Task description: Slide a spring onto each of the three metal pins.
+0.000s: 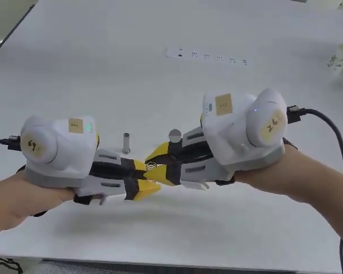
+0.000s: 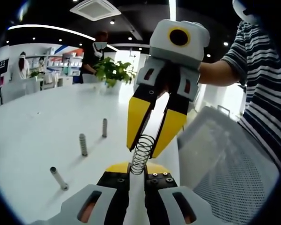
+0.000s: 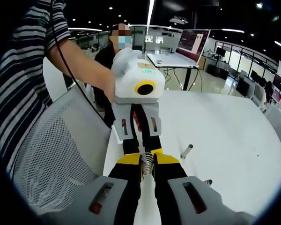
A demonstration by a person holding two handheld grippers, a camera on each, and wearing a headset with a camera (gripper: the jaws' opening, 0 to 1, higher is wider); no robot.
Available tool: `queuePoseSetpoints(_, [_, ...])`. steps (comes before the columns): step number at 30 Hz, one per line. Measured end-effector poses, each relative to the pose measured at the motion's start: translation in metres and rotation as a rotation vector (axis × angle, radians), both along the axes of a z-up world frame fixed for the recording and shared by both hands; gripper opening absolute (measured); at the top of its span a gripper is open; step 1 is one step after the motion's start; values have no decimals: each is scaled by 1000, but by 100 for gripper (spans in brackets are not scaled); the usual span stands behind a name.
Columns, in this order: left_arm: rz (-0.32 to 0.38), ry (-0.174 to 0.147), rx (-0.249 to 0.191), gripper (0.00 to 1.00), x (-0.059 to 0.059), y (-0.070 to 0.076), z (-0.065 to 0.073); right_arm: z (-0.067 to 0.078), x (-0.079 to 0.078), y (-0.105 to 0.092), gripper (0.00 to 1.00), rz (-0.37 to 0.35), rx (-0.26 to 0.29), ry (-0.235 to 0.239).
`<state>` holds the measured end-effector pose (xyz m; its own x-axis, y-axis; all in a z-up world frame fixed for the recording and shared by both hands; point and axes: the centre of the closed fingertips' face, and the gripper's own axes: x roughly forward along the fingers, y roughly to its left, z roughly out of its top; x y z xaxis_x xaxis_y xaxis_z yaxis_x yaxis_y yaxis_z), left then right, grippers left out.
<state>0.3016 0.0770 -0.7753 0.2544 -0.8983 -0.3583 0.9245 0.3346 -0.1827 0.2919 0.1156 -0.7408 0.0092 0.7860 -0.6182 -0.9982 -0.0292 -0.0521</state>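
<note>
A small steel spring (image 1: 151, 167) is held above the white table between the tips of both grippers, which meet nose to nose. My left gripper (image 1: 144, 178) comes in from the left and is shut on one end of the spring (image 2: 141, 154). My right gripper (image 1: 158, 166) comes in from the right, its yellow fingers (image 2: 139, 117) pressed on either side of the other end. In the right gripper view the spring (image 3: 147, 164) sits between my own jaws. Three bare metal pins stand on the table (image 2: 104, 127) (image 2: 83, 144) (image 2: 58, 178), left of the spring. Two pins show in the head view (image 1: 126, 142) (image 1: 175, 136).
A white power strip (image 1: 206, 56) lies farther back on the table (image 1: 103, 68). A small pale object (image 1: 338, 61) sits at the far right edge. A grey mesh chair (image 2: 234, 159) stands beside the table. A potted plant (image 2: 113, 71) and people stand in the background.
</note>
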Motion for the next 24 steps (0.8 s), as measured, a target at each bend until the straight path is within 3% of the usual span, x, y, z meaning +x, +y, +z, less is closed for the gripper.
queuePoseSetpoints(13, [5,5,-1,4,0,-2,1,2,0,-4,7,6,-9,-18])
queuePoseSetpoints(24, [50,2,8,16,7,5,1,3,2,-4,7,3,-8,-33])
